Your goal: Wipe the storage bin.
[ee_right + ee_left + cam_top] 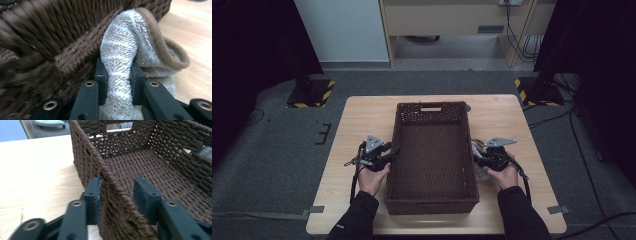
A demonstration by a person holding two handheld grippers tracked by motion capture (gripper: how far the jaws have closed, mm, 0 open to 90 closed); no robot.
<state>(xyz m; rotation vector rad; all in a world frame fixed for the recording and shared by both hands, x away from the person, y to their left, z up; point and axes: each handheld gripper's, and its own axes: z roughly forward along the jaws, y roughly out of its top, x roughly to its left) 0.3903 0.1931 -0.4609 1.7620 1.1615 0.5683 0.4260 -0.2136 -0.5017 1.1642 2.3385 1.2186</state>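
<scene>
I see a brown woven basket [432, 155] in the middle of a wooden table [362, 120]. My left gripper [384, 155] is at the basket's left wall. In the left gripper view its jaws stand apart, one on each side of the wall's rim [112, 185]; the outer jaw is close against the weave and the inner jaw is clear of it. My right gripper [482, 157] is just outside the basket's right wall. In the right gripper view its jaws are clamped on a fold of a beige towel [120, 65] with a brown edge. The towel is on the table, touching the outside of the basket wall.
</scene>
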